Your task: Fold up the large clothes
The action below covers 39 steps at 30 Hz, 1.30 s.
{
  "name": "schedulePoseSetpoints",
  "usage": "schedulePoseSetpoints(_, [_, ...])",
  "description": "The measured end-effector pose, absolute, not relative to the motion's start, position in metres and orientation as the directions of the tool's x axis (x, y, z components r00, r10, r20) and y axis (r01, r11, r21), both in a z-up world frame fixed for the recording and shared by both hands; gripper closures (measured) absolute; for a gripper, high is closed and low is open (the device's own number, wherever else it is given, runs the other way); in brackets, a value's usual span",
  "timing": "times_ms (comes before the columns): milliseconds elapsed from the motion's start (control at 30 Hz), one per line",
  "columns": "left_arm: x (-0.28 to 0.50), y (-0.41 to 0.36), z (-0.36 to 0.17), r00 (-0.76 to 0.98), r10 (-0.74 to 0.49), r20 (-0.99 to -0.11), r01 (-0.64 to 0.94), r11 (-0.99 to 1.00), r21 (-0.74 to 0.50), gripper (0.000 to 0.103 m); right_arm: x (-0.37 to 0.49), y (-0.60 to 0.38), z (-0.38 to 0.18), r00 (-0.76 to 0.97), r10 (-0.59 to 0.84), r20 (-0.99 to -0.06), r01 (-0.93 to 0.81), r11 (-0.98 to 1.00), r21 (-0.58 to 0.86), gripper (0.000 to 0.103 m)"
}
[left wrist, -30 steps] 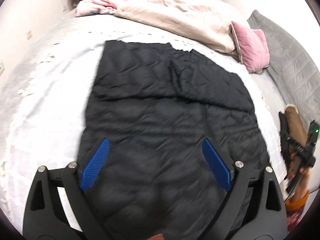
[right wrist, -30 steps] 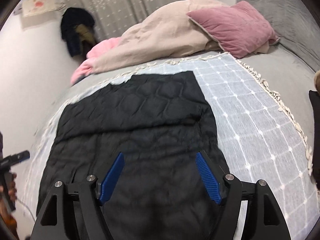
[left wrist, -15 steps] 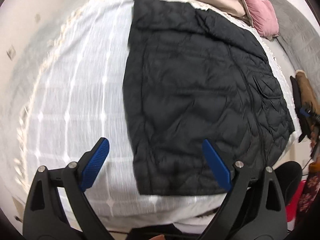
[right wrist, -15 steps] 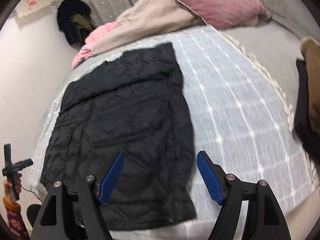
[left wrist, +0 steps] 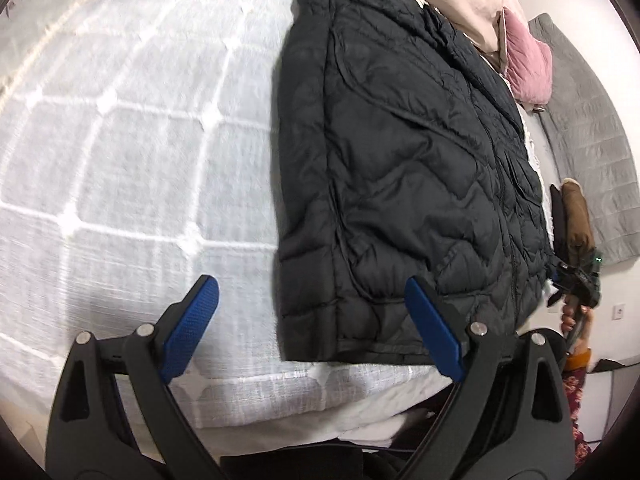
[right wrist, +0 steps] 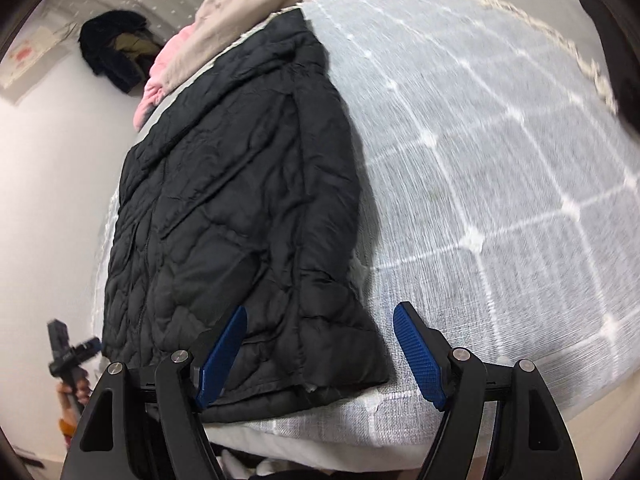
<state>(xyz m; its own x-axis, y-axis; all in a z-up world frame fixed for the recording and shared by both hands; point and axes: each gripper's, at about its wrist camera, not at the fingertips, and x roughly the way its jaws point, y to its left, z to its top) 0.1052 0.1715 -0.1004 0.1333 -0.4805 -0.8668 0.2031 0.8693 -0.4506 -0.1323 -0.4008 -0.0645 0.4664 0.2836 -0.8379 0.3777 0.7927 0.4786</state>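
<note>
Left wrist view: the left gripper (left wrist: 314,326) hangs spread wide, gripping nothing, at the near left hem corner of the black quilted jacket (left wrist: 404,160), spread flat on the white checked bedspread (left wrist: 120,140). Right wrist view: the right gripper (right wrist: 320,354), likewise spread and unloaded, straddles the jacket's near right hem corner.

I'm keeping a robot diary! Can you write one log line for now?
left tongs: open, at jacket hem corner | right tongs: open, at other hem corner | jacket: flat on bedspread

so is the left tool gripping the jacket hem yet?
No, the left tool is open, its blue pads straddling the black jacket's corner without closing.
</note>
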Motion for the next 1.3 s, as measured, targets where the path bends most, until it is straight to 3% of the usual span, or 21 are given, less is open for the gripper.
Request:
schedulePoseSetpoints(200, [0.106,0.162,-0.102,0.064,-0.569,-0.82,0.255,0.803,-0.538,0.012,-0.133,-0.395,-0.076,0.508,0.359,-0.783,0.359,0.738,0.571,0.029])
schedulePoseSetpoints(267, [0.106,0.155,-0.102,0.039,-0.573,-0.819,0.282,0.792,-0.541,0.014,-0.13,-0.389,-0.082,0.5,0.424,-0.755,0.342,0.705,0.622,0.053])
schedulePoseSetpoints(367, [0.106,0.144,-0.103,0.02,-0.54,-0.841,0.316,0.802,-0.507,0.031,-0.126,-0.376,-0.087,0.469,0.436,-0.768,0.325,0.724,0.609,0.078])
schedulePoseSetpoints(400, [0.106,0.142,-0.103,0.018,-0.526,-0.85,0.325,0.807,-0.492,0.044,-0.126,-0.373,-0.085,0.471,0.439,-0.765,0.313,0.728,0.61,0.084])
schedulePoseSetpoints(433, [0.105,0.139,-0.102,0.019,-0.51,-0.86,0.337,0.813,-0.474,0.06,-0.127,-0.371,-0.082,0.482,0.435,-0.76,0.305,0.73,0.611,0.086])
schedulePoseSetpoints(500, [0.104,0.137,-0.101,0.0,-0.535,-0.845,0.335,0.796,-0.504,0.082,-0.129,-0.367,-0.074,0.501,0.425,-0.754,0.285,0.742,0.607,0.09])
schedulePoseSetpoints(533, [0.102,0.136,-0.098,0.0,-0.543,-0.84,0.328,0.793,-0.513,0.085,-0.129,-0.365,-0.069,0.515,0.42,-0.747,0.27,0.748,0.606,0.091])
schedulePoseSetpoints(667, [0.09,0.133,-0.069,0.082,-0.57,-0.817,0.362,0.781,-0.509,0.09,-0.14,-0.36,-0.037,0.602,0.461,-0.652,0.169,0.724,0.668,0.094])
schedulePoseSetpoints(833, [0.058,0.143,-0.01,0.195,-0.685,-0.701,0.445,0.699,-0.56,0.091,-0.153,-0.351,0.004,0.667,0.489,-0.561,0.059,0.717,0.695,0.094])
schedulePoseSetpoints(1000, [0.02,0.164,0.038,0.265,-0.741,-0.618,0.513,0.651,-0.56,0.091,-0.178,-0.341,0.042,0.711,0.484,-0.51,-0.013,0.734,0.679,0.094])
schedulePoseSetpoints(1300, [-0.032,0.216,0.079,0.292,-0.808,-0.512,0.534,0.582,-0.613,0.091,-0.237,-0.341,0.096,0.779,0.431,-0.456,-0.046,0.764,0.643,0.094])
